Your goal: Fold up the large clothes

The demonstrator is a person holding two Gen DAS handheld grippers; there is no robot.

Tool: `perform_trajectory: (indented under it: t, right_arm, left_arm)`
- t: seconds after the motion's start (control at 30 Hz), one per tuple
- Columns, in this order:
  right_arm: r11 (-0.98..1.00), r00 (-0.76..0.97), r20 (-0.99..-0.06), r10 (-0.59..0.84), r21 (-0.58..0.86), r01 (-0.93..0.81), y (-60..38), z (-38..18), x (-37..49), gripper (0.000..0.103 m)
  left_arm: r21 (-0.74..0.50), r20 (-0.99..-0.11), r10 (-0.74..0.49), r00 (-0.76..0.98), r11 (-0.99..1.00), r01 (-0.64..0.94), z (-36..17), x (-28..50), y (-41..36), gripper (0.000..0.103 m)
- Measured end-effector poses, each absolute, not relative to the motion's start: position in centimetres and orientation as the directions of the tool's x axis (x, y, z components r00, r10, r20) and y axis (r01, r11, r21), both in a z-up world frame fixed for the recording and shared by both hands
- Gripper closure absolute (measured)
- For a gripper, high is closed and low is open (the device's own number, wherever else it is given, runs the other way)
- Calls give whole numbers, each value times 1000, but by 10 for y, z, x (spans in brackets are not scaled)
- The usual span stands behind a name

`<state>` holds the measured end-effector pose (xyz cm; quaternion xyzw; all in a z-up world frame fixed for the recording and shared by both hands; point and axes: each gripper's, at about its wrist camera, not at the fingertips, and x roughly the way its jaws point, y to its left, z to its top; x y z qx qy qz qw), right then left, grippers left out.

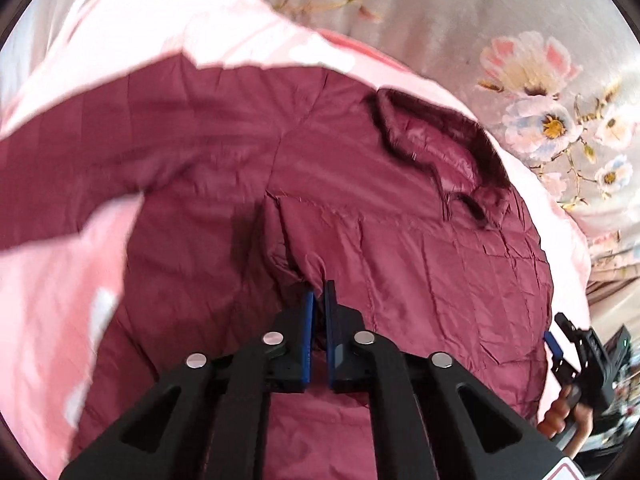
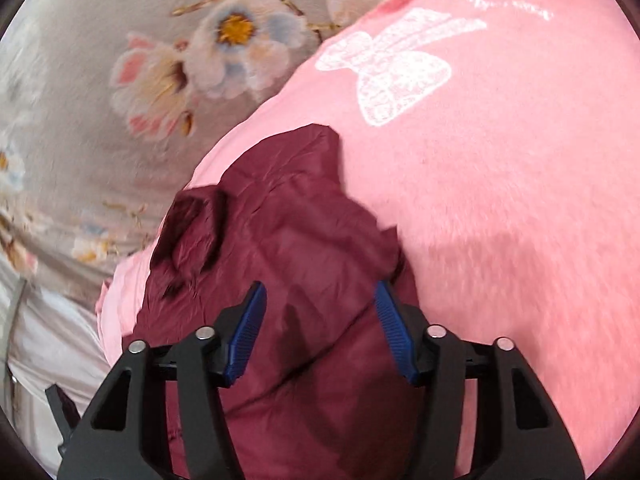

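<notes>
Spread over a grey floral bedsheet (image 2: 80, 152), a fuzzy pink blanket (image 2: 500, 200) printed with a white bow (image 2: 384, 64). On top of the blanket, flat, a maroon quilted jacket (image 1: 400, 248), fur-trimmed collar (image 1: 440, 136) toward the far right in the left wrist view, long axis running from there down toward the camera. Clamped on a ridge of the jacket's fabric, the left gripper (image 1: 319, 300), pads nearly together. Hovering just above a jacket fold, the right gripper (image 2: 318, 300), fingers (image 2: 250, 320) spread wide, empty.
</notes>
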<state>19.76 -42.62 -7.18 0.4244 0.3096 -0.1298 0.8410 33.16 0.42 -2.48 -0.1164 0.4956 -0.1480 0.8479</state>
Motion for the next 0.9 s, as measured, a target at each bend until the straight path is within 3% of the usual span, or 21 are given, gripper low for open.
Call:
perform_trajectory:
  t: [0.03,0.07,0.1,0.13,0.23,0.43,0.53,0.57,0.63,0.8,0.9]
  right_arm:
    - [603,770,-637,45,632,487,-429,-74,203,66]
    - [605,767,-640,51,631,486,-431,-75,208,88]
    - [616,765,-641,51,623,481,-430,-74,210,101]
    - [629,777,-628,34,618,471,-428,-69,210,103]
    - [702,808,-586,-53,554,448,-415,-49,199,103]
    - [756,738,-668,-94,435,490,-415,-60,201,103]
    - [758,749,-658,-82,447,476,-413,-53,198,95]
    - [754,750,-656,-81,452,476,-413,-52,198,83]
    - [732,747,-663,-51,484,480,-413,-54,197,74]
    - [607,749,-650,126,648,460,-414,-82,195,74]
    - [585,756,-637,149,674,452,-421,-89,213,70]
  left_arm:
    - [-338,-799,-365,477,930,146,-21,334,3,102]
    - [-331,-792,-364,489,930,156,-17,334,3,103]
    - [-313,-785,-354,509,935,167,-13,335,3,103]
    - [-288,-776,-336,534,942,173,-9,335,3,103]
    - [-221,-762,-276,586,961,166,-9,337,4,103]
    - [-138,-825,-201,528,978,156,-61,348,1,103]
    - [-112,-816,-186,547,980,166,-68,344,0,103]
    - [-108,-813,-184,552,980,168,-69,343,-1,103]
    - [-107,-809,-184,559,980,168,-71,343,-1,102]
    - [-118,-800,-195,567,978,170,-73,342,-2,101]
    - [-118,-795,-197,573,978,173,-74,341,-3,101]
